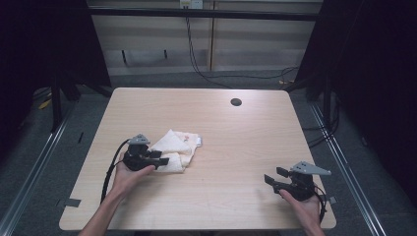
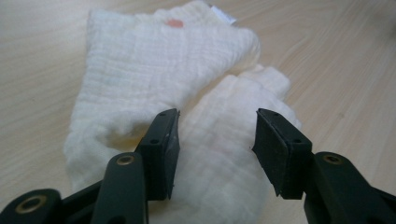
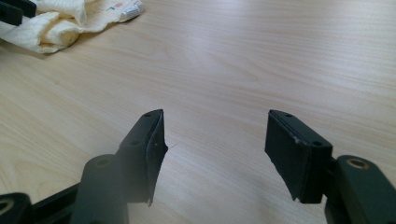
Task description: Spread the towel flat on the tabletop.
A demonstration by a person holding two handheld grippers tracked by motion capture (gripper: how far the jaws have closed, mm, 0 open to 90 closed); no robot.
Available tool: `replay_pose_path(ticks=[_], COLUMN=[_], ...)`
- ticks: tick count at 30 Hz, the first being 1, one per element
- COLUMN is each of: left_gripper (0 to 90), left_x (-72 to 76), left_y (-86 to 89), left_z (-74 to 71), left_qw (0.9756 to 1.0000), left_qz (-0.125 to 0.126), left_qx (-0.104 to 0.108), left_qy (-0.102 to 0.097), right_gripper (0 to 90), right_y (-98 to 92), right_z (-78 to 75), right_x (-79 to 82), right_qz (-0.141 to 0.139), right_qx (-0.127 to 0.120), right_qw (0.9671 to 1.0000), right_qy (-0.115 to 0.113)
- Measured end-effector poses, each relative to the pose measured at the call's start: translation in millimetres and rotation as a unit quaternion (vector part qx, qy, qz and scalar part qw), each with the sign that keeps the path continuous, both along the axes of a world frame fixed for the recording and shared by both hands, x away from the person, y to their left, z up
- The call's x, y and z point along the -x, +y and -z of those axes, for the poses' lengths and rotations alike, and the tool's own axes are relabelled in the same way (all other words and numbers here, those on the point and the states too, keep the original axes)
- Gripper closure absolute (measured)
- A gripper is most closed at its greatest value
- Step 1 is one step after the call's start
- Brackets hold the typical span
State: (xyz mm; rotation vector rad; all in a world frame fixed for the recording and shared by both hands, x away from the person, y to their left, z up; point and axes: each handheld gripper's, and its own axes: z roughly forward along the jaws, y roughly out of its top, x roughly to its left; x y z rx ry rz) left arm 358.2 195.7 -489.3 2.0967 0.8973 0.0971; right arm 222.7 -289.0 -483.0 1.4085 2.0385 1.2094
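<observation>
A cream-white folded cloth [image 1: 177, 149] with a small red mark and a white tag lies left of the table's middle. My left gripper [image 1: 160, 161] is open over the cloth's near edge. In the left gripper view the cloth [image 2: 154, 84] lies bunched in two folds, and one fold sits between the spread jaws of the left gripper [image 2: 215, 144], which are not closed on it. My right gripper [image 1: 273, 176] stands open near the front right of the table with nothing between its jaws. In the right gripper view, the right gripper [image 3: 215, 154] hangs over bare wood, with the cloth [image 3: 60, 23] far off at the top left.
The light wooden table [image 1: 236, 142] has a round cable hole [image 1: 236, 102] near its far edge. Black cables [image 1: 196, 59] run across the floor behind the table. Dark curtains stand on both sides.
</observation>
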Motion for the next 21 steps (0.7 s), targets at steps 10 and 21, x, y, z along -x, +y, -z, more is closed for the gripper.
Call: replay_pose_path(ticks=[10, 21], left_gripper=[84.2, 88.0], left_x=[-6.6, 9.0], left_y=[5.0, -18.0], left_z=[13.7, 13.4], left_qw=[0.9998, 0.9985], left_qz=[0.011, 0.054], left_qx=[0.006, -0.005], left_qy=[0.016, 0.005], right_gripper=[38.0, 38.2], right_y=[-1.7, 0.8], right_z=[1.4, 2.3], right_x=[1.7, 0.4], right_qz=[-0.004, -0.008], right_qx=[-0.002, 0.000], right_qw=[1.0000, 0.9999], right_qy=[0.005, 0.011])
